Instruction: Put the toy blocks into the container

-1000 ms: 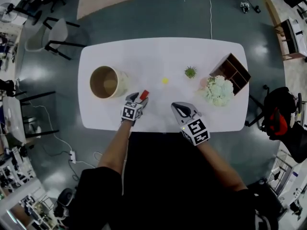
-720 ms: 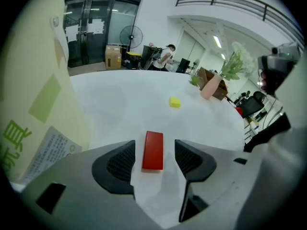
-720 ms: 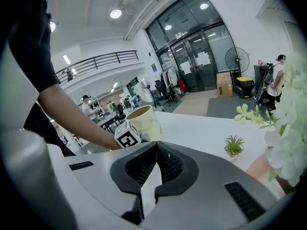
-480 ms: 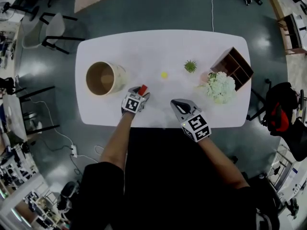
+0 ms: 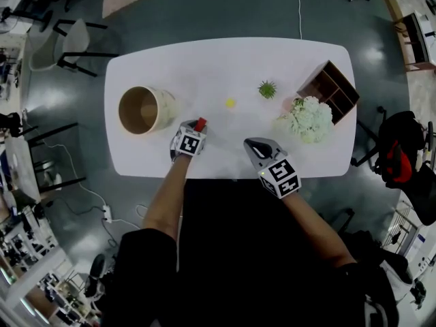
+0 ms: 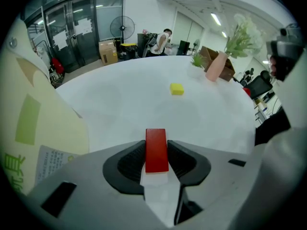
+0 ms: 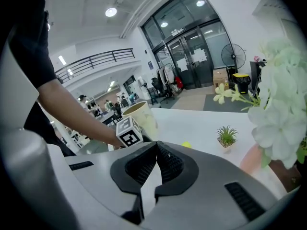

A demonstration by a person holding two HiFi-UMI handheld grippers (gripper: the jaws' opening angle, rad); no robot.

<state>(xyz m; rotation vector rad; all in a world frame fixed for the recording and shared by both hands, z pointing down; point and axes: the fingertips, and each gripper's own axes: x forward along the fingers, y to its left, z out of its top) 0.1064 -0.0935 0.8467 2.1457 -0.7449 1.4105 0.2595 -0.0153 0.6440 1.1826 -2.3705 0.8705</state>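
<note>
Red block (image 6: 156,150): pinched upright in left gripper (image 5: 196,129), jaws just closed onto its sides, left of centre, near container (image 5: 141,110), so short carry. Yellow block (image 5: 230,103): loose on table (image 5: 286,60), centre. Right gripper (image 5: 256,146): clenched empty, parked clear, lower right.

Head view: the marker cube mostly covers the jaws of your left gripper (image 5: 197,131). They have just been closing with the red block (image 5: 200,123) between them, and only the block's top end peeks out. Left gripper view: the pads hide the block's lower sides. The container (image 6: 33,119) is cut off by the left edge, and its label print is too small to read. Right gripper view: your right gripper (image 7: 156,158) hides most of the yellow block (image 7: 186,144). The white flowers (image 7: 280,104) are blurred and cut by the right edge.
</note>
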